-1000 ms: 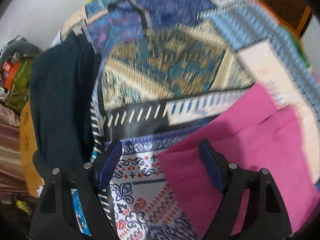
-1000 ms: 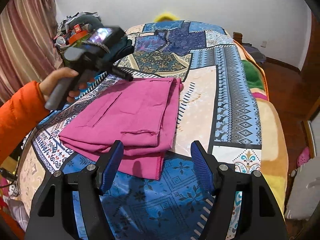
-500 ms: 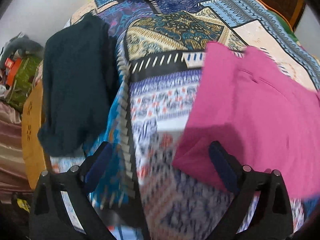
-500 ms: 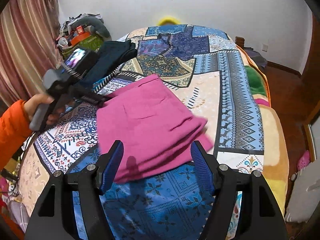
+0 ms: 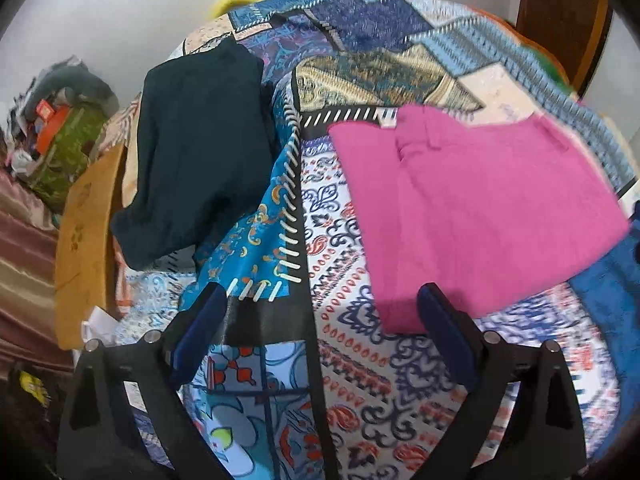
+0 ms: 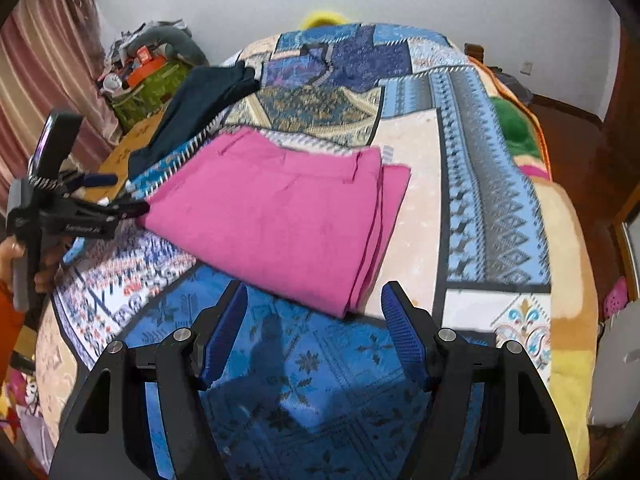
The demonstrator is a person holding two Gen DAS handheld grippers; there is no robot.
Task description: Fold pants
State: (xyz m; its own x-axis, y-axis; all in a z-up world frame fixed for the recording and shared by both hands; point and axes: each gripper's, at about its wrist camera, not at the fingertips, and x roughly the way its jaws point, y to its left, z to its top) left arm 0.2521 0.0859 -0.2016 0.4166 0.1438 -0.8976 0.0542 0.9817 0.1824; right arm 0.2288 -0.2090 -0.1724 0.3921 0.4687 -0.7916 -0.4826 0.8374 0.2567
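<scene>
My left gripper (image 5: 320,320) hangs over the patchwork bedspread (image 5: 348,380) with its blue-padded fingers (image 5: 444,340) spread wide and nothing between them. The folded pink pants (image 5: 472,208) lie flat on the bed ahead and to the right, their near corner just beside my right-hand pad but not between the pads. Off to the left, well apart from the pants, a dark teal garment (image 5: 196,148) lies folded near the bed's edge, partly over the bedspread's blue panel with white stitching.

My right gripper (image 6: 316,328) also has its fingers (image 6: 400,336) fully parted and empty, held above the deep blue patch of the bedspread (image 6: 320,380). From here the pink pants (image 6: 276,216) show as a neat layered rectangle in the middle of the bed, the stacked fold edges facing right and the near corner just ahead of my pads. My left gripper (image 6: 136,208) shows at the left edge, its tips close to the pants' left corner; whether they touch I cannot tell. The dark teal garment (image 6: 200,108) lies beyond the pants near the far left side, and a cluttered heap of things (image 6: 148,68) sits by the striped curtain (image 6: 52,60)
</scene>
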